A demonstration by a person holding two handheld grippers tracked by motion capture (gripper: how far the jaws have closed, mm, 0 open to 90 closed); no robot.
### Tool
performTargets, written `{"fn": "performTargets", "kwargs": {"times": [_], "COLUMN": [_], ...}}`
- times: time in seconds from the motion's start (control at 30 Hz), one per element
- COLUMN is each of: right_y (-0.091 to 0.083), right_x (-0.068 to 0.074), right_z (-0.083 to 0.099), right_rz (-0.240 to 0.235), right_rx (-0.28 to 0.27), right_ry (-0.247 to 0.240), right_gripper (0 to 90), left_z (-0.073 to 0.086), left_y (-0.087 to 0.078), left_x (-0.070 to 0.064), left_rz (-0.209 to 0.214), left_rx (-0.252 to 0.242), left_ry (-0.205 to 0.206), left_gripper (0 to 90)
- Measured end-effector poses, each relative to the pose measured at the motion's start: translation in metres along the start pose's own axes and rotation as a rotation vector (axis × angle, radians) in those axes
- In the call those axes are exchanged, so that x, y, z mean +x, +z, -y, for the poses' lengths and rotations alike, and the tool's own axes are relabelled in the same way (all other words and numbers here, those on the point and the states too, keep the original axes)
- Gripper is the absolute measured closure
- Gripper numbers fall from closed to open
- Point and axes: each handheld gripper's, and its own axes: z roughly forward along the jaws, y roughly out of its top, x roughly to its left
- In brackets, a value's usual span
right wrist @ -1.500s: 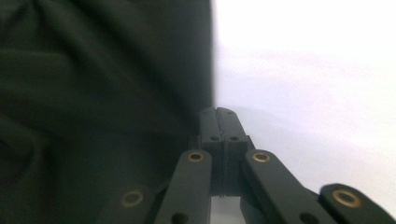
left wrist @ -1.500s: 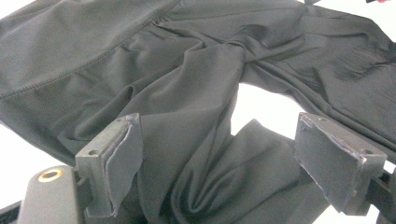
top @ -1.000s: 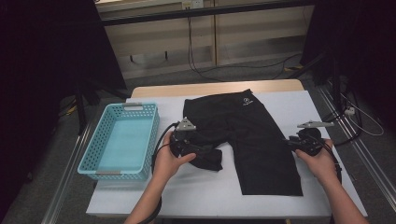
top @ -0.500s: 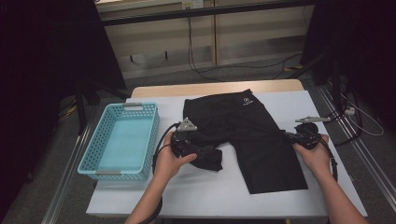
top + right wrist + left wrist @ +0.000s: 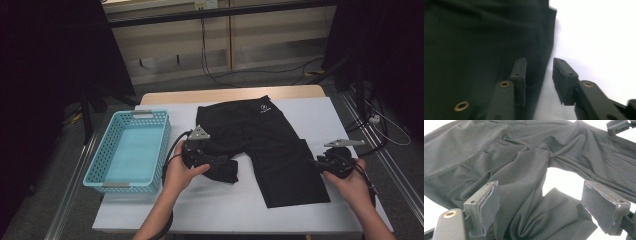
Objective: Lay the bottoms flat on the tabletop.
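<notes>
While black shorts [image 5: 265, 145] lie on the white surface [image 5: 210, 210], the left tool [image 5: 541, 202] gapes wide over the bunched leg; the right tool [image 5: 537, 75] – narrowly parted – should straddle the hem squarely before pinching.

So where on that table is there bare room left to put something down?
Free white table runs along the near edge, below the black shorts, and at the far right corner beyond them. The blue basket is also empty inside. It is crowded mid-table, where the left gripper and right gripper work the shorts.
</notes>
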Motion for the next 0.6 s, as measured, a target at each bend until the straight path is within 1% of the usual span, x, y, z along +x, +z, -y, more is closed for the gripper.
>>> {"fn": "performTargets", "kwargs": {"times": [0.03, 0.1, 0.17, 0.23, 0.27, 0.3, 0.33, 0.37, 0.43, 0.47, 0.53, 0.6], "right_y": [-0.002, -0.005, -0.009, -0.012, -0.013, -0.013, -0.013, -0.012, -0.011, -0.011, -0.012, -0.015], "right_x": [0.000, 0.001, 0.004, 0.006, 0.006, 0.006, 0.006, 0.004, 0.001, -0.001, -0.004, -0.006], "right_z": [0.003, 0.010, 0.015, 0.018, 0.019, 0.019, 0.019, 0.019, 0.018, 0.017, 0.017, 0.020], "right_rz": [0.006, -0.003, -0.029, -0.029, -0.035, -0.055, -0.067, -0.065, -0.061, -0.047, -0.052, -0.041], "right_rx": [0.006, 0.029, 0.030, 0.029, 0.032, 0.033, 0.032, 0.025, 0.020, 0.022, 0.025, 0.026], "right_ry": [-0.007, -0.015, -0.007, -0.023, -0.026, -0.017, -0.010, -0.011, 0.015, 0.010, 0.013, 0.007], "right_gripper": [65.9, 69.3, 72.2, 76.6, 82.4, 88.2, 89.7, 90.0, 90.0, 90.0, 90.0, 90.0], "left_z": [0.000, -0.001, -0.001, -0.002, -0.002, -0.002, -0.002, -0.002, -0.003, -0.003, -0.003, -0.002], "left_y": [0.000, -0.001, -0.002, -0.003, -0.004, -0.004, -0.004, -0.005, -0.005, -0.006, -0.007, -0.007], "left_x": [-0.001, -0.002, -0.002, -0.002, -0.002, -0.002, -0.002, -0.002, -0.003, -0.002, -0.002, -0.001], "left_rz": [-0.001, 0.000, 0.000, -0.004, -0.002, -0.001, -0.002, 0.000, -0.005, -0.005, -0.004, -0.006], "left_rx": [-0.002, -0.002, -0.007, -0.011, -0.012, -0.009, -0.008, -0.011, -0.018, -0.018, -0.018, -0.020], "left_ry": [0.001, 0.003, 0.005, 0.006, 0.006, 0.009, 0.011, 0.008, 0.009, 0.011, 0.010, 0.007], "left_gripper": [16.0, 16.0, 16.0, 15.9, 15.9, 15.9, 15.9, 15.9, 15.9, 15.9, 15.9, 15.9]}}
